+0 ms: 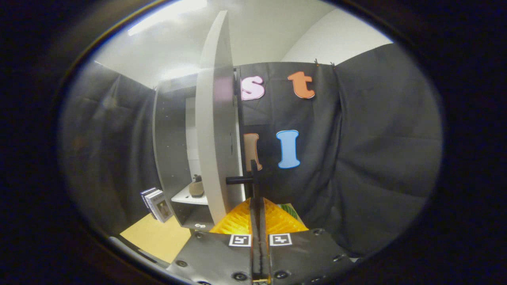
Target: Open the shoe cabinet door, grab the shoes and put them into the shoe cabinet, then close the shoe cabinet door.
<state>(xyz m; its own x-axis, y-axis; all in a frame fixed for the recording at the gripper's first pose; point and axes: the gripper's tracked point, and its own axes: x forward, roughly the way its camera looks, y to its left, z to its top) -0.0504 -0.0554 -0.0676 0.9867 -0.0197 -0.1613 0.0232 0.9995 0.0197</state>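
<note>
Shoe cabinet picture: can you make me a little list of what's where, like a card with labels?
door: white door swung open, seen edge-on
handle: black handle sticking out of the door
gripper: yellow gripper fingers closed on the handle's bar
shoe: one shoe on the shelf inside the cabinet
books: books standing beside the cabinet

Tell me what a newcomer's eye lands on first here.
The pale cabinet door, swung open and seen nearly edge-on, rises just ahead of the gripper, whose yellow fingers are pressed together near the door's black handle. Left of the door, a shoe sits on a white shelf inside the cabinet. Some books lean beside the cabinet.
</note>
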